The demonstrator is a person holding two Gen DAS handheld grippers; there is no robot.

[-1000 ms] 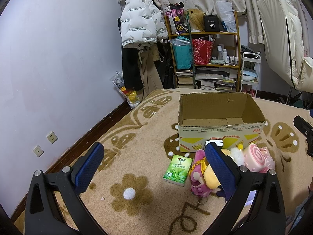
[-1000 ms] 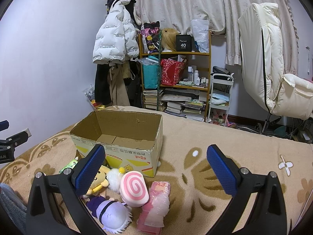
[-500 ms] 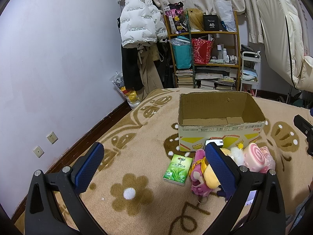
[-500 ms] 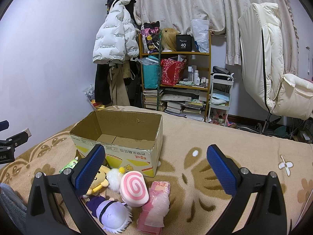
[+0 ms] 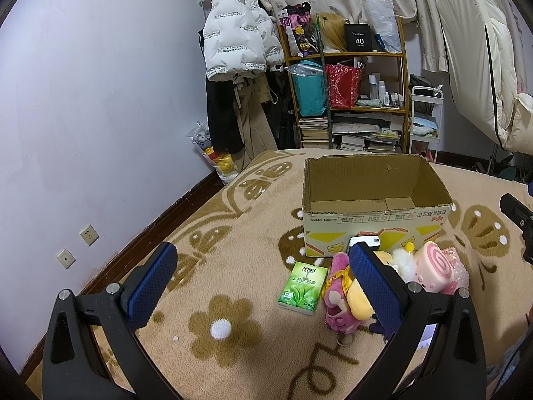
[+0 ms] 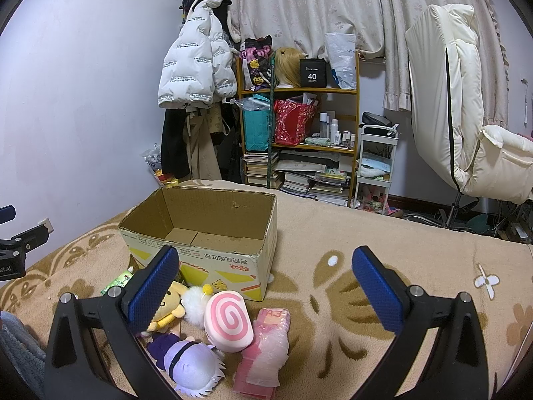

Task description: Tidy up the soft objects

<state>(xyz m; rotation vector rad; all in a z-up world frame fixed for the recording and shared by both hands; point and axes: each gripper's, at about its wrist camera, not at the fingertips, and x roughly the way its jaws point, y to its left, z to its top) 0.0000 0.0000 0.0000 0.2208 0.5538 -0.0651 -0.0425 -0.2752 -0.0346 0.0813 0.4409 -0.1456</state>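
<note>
An empty cardboard box (image 5: 376,200) (image 6: 213,230) stands open on the beige flowered blanket (image 5: 233,233). In front of it lie soft toys: a pink plush (image 5: 338,303), a pink swirl roll cushion (image 5: 434,266) (image 6: 228,320), a yellow-faced doll (image 6: 170,306), a purple-haired doll (image 6: 190,363), a white pompom (image 6: 195,301) and a pink wrapped pack (image 6: 266,350). A green tissue pack (image 5: 303,283) (image 6: 120,280) lies to their left. My left gripper (image 5: 263,276) hovers open, left of the toys. My right gripper (image 6: 266,273) hovers open above them, holding nothing.
A wooden shelf (image 6: 299,126) with books and bags stands by the back wall, a white puffer jacket (image 5: 236,33) hanging beside it. A cream chair (image 6: 466,116) is at the right. The wall with sockets (image 5: 88,235) runs along the blanket's left edge.
</note>
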